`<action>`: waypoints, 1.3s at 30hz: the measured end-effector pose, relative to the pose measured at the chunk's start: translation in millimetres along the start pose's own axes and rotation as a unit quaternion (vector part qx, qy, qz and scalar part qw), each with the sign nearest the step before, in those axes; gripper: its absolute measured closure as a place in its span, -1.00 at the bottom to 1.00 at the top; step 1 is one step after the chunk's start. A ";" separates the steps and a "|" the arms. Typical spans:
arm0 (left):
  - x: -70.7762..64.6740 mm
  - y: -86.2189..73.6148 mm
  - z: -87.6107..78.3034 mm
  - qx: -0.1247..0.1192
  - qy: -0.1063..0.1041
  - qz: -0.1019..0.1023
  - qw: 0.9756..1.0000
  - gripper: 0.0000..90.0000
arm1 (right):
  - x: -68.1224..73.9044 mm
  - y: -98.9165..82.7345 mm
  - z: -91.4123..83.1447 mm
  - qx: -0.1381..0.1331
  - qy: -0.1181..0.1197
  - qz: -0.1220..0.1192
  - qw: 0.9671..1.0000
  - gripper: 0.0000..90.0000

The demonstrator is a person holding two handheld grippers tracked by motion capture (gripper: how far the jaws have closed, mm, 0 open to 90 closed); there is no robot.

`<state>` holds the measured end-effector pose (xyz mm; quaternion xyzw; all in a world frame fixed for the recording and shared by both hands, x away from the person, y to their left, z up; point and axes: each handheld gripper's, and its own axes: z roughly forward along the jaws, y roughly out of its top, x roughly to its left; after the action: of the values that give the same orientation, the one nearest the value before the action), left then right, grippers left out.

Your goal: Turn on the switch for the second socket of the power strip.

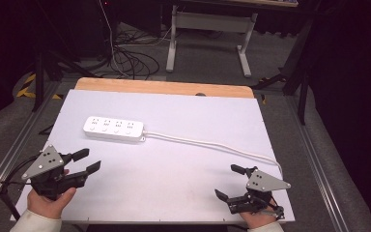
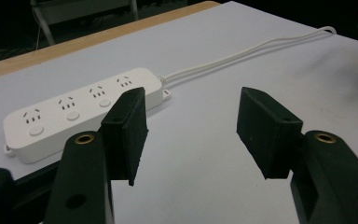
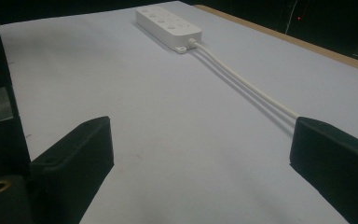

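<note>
White four-socket plastic power strip [image 2: 81, 109]: near right corner hidden behind black jaw, left gripper view. Thin white cord [image 1: 212, 144] runs off table's right edge; plug unseen.

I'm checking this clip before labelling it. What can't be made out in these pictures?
- White four-socket plastic power strip: switch positions too small in the high view.
- Its white round cord: plug end hidden, running off the table's right edge.
- Right gripper: outer jaw tip cut off by the right gripper view's edge.
</note>
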<state>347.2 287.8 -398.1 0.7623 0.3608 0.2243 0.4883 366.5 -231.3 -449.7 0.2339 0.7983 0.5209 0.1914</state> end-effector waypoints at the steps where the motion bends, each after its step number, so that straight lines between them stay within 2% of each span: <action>1: -0.1 1.9 0.9 0.000 -0.001 0.000 1.000 -0.04 | 0.1 0.0 0.0 0.000 0.000 0.000 1.000 -0.85; 3: -0.3 3.7 2.2 0.000 -0.002 0.002 1.000 -0.03 | 0.5 0.1 -0.3 0.000 0.000 0.000 1.000 -0.85; 4: 0.0 7.8 4.5 0.001 -0.003 0.011 1.000 -0.02 | 0.5 0.0 -0.3 0.001 0.000 0.000 1.000 -0.85; 8: -0.9 16.6 9.7 0.001 -0.008 0.010 1.000 -0.02 | 0.2 -0.2 -0.3 0.001 0.001 0.001 1.000 -0.85; 14: -1.2 25.4 15.2 -0.002 -0.004 0.016 1.000 -0.02 | 0.0 -0.4 -0.5 0.000 0.001 0.000 1.000 -0.85; 29: 9.0 40.6 41.7 0.024 -0.003 0.015 1.000 0.10 | 0.0 -0.7 0.0 0.001 0.004 0.001 1.000 -0.85; 31: 11.3 42.0 46.9 0.030 -0.001 0.013 0.999 0.14 | -0.2 -0.8 -0.1 0.001 0.004 0.001 1.000 -0.85; 34: 12.9 43.0 48.8 0.035 0.003 0.020 0.999 0.21 | -0.1 -0.8 0.0 0.001 0.005 0.001 1.000 -0.85; 39: 19.1 45.0 52.5 0.042 0.018 0.026 0.999 0.73 | 0.1 -0.8 0.4 0.002 0.006 0.000 1.000 -0.85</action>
<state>410.8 260.1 -379.6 0.7872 0.3591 0.2353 0.4428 366.4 -231.3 -450.6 0.2311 0.8006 0.5205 0.1865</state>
